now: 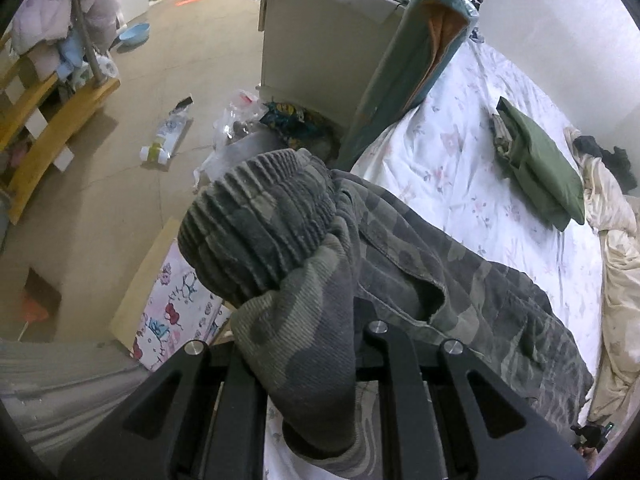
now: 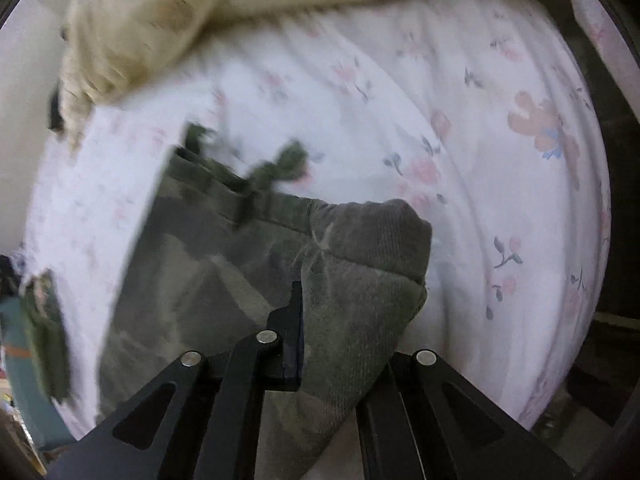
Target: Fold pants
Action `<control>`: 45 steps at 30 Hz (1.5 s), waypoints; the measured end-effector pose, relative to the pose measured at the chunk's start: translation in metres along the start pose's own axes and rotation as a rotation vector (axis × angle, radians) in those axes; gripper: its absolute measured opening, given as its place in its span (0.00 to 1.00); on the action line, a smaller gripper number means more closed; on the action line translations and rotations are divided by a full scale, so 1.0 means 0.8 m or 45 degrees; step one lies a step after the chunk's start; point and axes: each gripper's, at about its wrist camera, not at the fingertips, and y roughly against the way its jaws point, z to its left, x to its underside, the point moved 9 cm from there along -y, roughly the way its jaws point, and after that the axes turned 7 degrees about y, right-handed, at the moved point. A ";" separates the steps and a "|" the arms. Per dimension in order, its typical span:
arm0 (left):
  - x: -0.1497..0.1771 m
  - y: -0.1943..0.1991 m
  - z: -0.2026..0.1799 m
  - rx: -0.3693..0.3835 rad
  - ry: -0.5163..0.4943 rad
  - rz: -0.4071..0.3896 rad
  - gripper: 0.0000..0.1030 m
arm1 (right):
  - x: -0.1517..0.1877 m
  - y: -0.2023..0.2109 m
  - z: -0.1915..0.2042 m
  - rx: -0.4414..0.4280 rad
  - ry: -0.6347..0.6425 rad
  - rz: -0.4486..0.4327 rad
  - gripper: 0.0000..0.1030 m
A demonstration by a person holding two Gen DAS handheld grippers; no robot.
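Camouflage pants [image 1: 420, 280] lie stretched over a bed with a white floral sheet [image 1: 460, 152]. My left gripper [image 1: 316, 360] is shut on the pants near their ribbed elastic cuff [image 1: 260, 220], which bunches up above the fingers at the bed's edge. My right gripper [image 2: 340, 340] is shut on another corner of the pants [image 2: 360, 280], held just above the sheet [image 2: 460, 120]; the rest of the fabric [image 2: 192, 260] trails left. A drawstring [image 2: 280, 168] pokes out at the waist. The right wrist view is motion-blurred.
A folded green garment [image 1: 536, 168] lies on the bed. A cream duvet [image 1: 616, 240] is bunched along the far side, also in the right wrist view [image 2: 160, 12]. A teal cushion [image 1: 412, 64] leans by a cabinet [image 1: 320, 40]. Clutter and a bottle [image 1: 164, 144] lie on the floor.
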 end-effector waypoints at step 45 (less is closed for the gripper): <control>0.052 0.000 -0.060 0.038 -0.344 0.062 0.10 | 0.723 -0.017 0.517 -0.838 1.298 0.760 0.09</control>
